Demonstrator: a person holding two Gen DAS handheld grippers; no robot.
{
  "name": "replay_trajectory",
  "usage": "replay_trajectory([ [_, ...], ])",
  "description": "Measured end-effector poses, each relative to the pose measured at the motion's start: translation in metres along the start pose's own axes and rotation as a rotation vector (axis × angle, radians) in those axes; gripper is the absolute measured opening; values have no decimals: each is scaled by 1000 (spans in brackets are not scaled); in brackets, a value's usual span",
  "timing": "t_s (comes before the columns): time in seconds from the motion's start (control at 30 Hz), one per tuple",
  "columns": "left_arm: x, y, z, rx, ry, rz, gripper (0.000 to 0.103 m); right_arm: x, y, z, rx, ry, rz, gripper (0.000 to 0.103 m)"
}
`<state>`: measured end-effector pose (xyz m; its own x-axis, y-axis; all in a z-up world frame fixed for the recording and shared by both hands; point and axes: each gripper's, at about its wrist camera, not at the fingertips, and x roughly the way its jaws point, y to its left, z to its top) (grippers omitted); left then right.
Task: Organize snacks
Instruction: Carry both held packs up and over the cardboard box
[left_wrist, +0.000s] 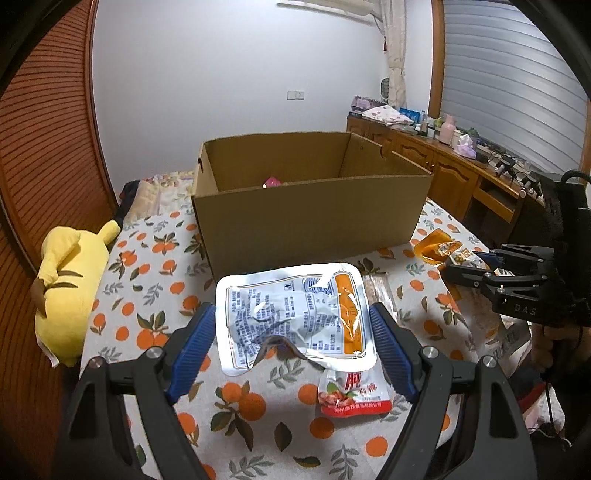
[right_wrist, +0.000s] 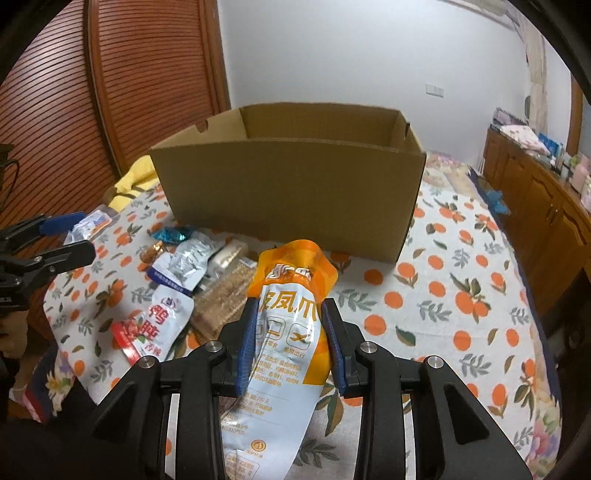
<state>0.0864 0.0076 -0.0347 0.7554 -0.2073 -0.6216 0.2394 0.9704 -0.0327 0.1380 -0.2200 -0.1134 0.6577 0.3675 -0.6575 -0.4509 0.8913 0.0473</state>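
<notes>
An open cardboard box (left_wrist: 314, 221) (right_wrist: 288, 199) stands on the orange-print cloth (left_wrist: 155, 332), with a pink item (left_wrist: 273, 181) just showing inside. My left gripper (left_wrist: 291, 308) (right_wrist: 83, 232) is shut on a wide white packet with an orange band (left_wrist: 295, 317) (right_wrist: 92, 221), its blue pads pressing both edges, in front of the box. My right gripper (right_wrist: 291, 301) (left_wrist: 465, 264) is shut on an orange and white pouch (right_wrist: 291, 295) (left_wrist: 436, 245), which sticks up towards the box. A red and white packet (left_wrist: 354, 395) (right_wrist: 155, 325) lies on the cloth.
A pile of several loose snacks (right_wrist: 207, 266) lies before the box's left corner. A yellow plush toy (left_wrist: 70, 291) rests at the left edge by a slatted wooden door (left_wrist: 44, 147). A wooden cabinet (left_wrist: 443, 166) with clutter runs along the right.
</notes>
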Motion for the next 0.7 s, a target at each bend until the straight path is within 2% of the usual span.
replay_trajectory([
  [0.7, 5, -2, 61, 52, -69, 11, 82, -21, 4, 65, -75, -112, -12, 33],
])
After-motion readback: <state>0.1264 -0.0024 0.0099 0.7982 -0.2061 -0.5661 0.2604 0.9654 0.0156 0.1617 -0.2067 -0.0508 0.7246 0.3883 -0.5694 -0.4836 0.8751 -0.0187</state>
